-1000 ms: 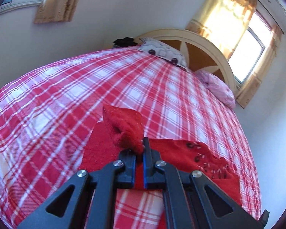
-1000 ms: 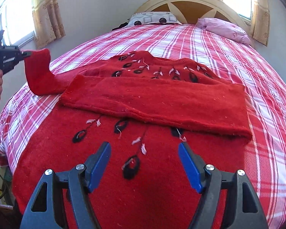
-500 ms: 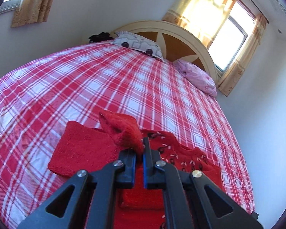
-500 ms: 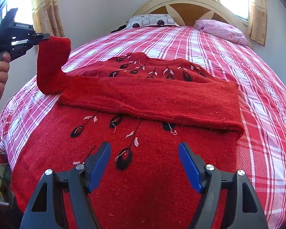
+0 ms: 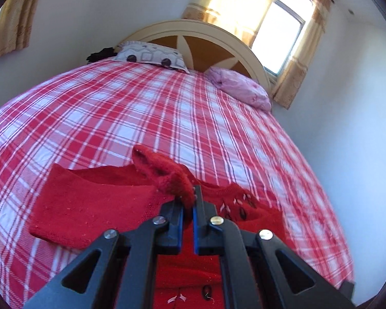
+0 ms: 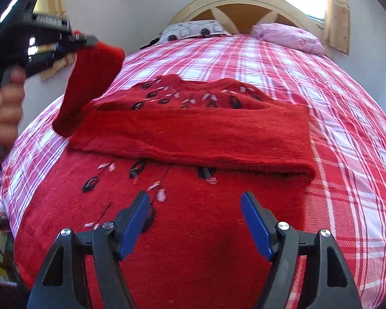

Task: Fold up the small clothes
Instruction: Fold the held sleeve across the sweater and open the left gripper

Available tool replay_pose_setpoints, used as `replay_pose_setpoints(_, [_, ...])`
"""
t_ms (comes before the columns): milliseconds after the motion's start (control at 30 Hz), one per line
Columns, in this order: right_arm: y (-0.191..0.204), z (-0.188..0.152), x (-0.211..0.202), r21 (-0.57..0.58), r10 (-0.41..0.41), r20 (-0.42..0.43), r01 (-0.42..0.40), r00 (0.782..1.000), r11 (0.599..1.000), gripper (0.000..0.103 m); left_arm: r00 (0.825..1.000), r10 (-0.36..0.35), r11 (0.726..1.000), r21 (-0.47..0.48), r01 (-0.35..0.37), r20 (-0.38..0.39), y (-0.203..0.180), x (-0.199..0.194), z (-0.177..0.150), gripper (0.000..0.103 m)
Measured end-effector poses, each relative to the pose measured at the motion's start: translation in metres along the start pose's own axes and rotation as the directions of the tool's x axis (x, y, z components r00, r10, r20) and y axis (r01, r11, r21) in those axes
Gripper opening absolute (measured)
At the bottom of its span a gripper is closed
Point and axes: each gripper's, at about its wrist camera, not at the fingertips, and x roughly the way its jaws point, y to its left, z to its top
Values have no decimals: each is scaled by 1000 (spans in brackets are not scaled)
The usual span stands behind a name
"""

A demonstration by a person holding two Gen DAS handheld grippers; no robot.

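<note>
A red knitted sweater (image 6: 193, 231) with black and white embroidery lies spread on the plaid bed, one sleeve (image 6: 198, 139) folded flat across its chest. My left gripper (image 5: 187, 195) is shut on the cuff of the other sleeve (image 5: 167, 175) and holds it lifted off the bed. In the right wrist view that raised sleeve (image 6: 90, 85) hangs from the left gripper (image 6: 90, 40) at the upper left, with a hand (image 6: 5, 108) on the handle. My right gripper (image 6: 195, 206) hovers open above the sweater's lower body, nothing between its blue pads (image 6: 135, 221).
The bed (image 5: 146, 118) wears a red and white plaid cover. A patterned pillow (image 5: 151, 58) and a pink pillow (image 5: 242, 90) lie by the cream headboard (image 5: 205, 29). Curtained windows (image 5: 278, 28) stand behind. The bed's near left edge (image 6: 2, 206) drops off beside clutter.
My left gripper has carried the lifted sleeve cuff rightward and higher, toward the sweater's body. The right gripper has stayed open and almost still.
</note>
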Motion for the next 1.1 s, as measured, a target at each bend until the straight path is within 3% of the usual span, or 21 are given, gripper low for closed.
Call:
replay_pose_setpoints(200, [-26,2,-2,91,-31,20,29,999,995,74,991,81,986,151,-65,-105,-38,61,-45,5])
replay_pose_setpoints(400, [-41,-1,0,133,-29,16,27,999,991,74,972,95,978,203,-51,-213,-40,74,-67,11])
replay_pose_setpoints(500, [-44,-4,4,138,-20,9,18,1000,990,74,979,91,963,266,-40,-182,-37,52,-70,46])
replay_pose_setpoints(533, [-44,-4,4,136,-18,12,16,1000,991,74,984,99,955,294,-52,-149,-35,41,-70,68])
replay_pose_setpoints(567, [-44,-4,4,134,-16,14,14,1000,991,74,988,111,947,313,-73,-106,-31,29,-70,80])
replay_pose_setpoints(700, [-42,-1,3,128,5,4,-5,1000,992,74,986,168,924,350,-154,-7,-3,-2,-68,80])
replay_pose_setpoints(767, [-43,3,3,143,50,5,-50,999,988,74,967,255,893,376,-245,23,19,-9,-71,80])
replay_pose_setpoints(867, [-38,13,3,163,110,8,-110,994,980,74,924,381,841,409,-353,13,48,1,-72,80])
replay_pose_setpoints(967, [-30,28,9,200,182,2,-179,983,963,74,902,424,865,334,-376,-82,84,14,-70,80])
replay_pose_setpoints(1033, [-24,40,16,221,209,2,-205,978,953,74,915,373,906,273,-324,-154,100,20,-69,81])
replay_pose_setpoints(1100, [-19,52,24,228,214,-7,-207,977,952,74,921,356,915,262,-308,-159,102,22,-71,81])
